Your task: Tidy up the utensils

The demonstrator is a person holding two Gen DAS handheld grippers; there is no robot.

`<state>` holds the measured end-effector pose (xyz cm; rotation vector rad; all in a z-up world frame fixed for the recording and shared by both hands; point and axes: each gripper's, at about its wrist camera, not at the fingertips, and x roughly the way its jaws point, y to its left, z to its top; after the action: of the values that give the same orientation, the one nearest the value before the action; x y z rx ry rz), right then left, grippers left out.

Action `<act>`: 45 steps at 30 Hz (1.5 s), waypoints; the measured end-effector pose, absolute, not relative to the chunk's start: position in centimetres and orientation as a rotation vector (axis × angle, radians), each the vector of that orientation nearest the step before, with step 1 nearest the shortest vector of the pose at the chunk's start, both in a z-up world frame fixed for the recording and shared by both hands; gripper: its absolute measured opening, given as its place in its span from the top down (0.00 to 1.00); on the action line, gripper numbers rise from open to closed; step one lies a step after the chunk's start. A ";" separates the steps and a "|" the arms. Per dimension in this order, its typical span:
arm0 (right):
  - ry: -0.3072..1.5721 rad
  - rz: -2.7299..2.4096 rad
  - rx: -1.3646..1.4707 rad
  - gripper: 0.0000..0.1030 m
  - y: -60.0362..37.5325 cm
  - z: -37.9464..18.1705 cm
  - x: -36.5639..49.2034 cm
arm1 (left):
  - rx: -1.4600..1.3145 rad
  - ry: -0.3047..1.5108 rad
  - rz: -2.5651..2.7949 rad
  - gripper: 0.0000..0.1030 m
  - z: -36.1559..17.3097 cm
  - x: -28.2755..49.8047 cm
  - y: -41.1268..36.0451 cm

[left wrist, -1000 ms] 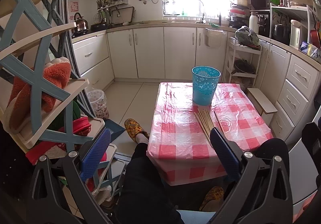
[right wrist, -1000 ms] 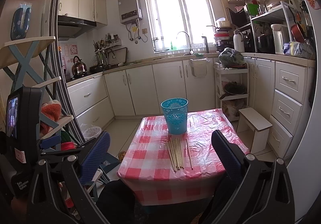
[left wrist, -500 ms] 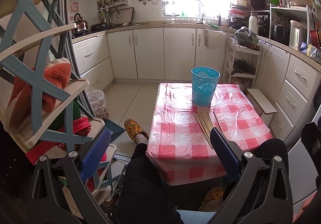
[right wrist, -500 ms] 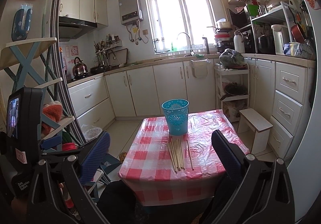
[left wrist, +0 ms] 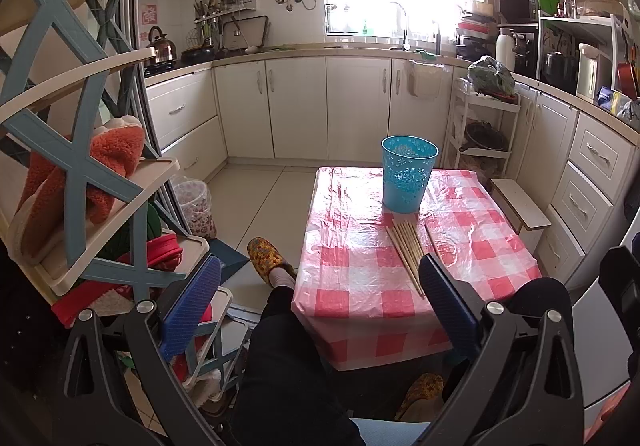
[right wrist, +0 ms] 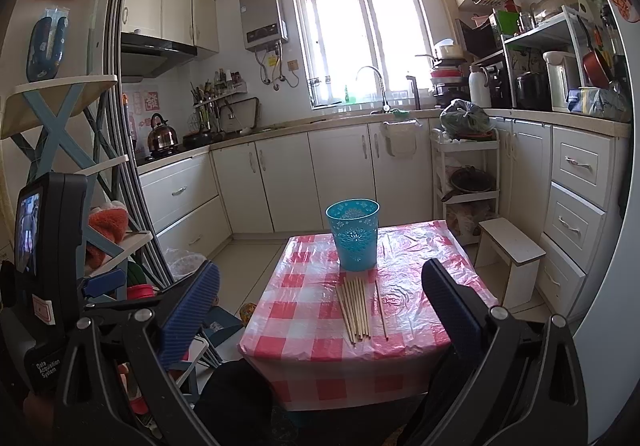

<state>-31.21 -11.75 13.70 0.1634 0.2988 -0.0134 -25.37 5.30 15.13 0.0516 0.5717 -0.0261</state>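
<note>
With both the left tool [left wrist: 316, 298] and right tool [right wrist: 320, 298] spread wide and empty, well short of the red-checked table [right wrist: 420, 310], the sensible approach is to descend on the bundle of pale wooden chopsticks [right wrist: 354, 304] across their middle, pinching them together before tipping them upright into the blue perforated plastic cup [right wrist: 353, 234].

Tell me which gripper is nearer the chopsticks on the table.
Left, though only slightly. The left gripper hangs open just short of the chopsticks, at their near ends; the right gripper hangs open farther back.
</note>
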 end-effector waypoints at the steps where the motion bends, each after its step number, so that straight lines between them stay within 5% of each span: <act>1: 0.299 -0.013 0.163 0.06 -11.7 13.7 -31.2 | 0.052 0.571 -0.026 0.08 15.1 -25.4 5.3; 32: 0.306 -0.007 0.166 0.06 -11.2 13.4 -31.0 | 0.045 0.577 -0.031 0.08 15.1 -25.3 5.0; 45: 0.495 -0.068 0.162 0.06 -16.3 7.1 -19.4 | 0.063 0.740 -0.058 0.08 9.9 -14.5 2.7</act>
<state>-19.43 -16.27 7.06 0.1616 0.4949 -0.0684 -14.54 2.67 9.85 0.0626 0.7403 -0.0580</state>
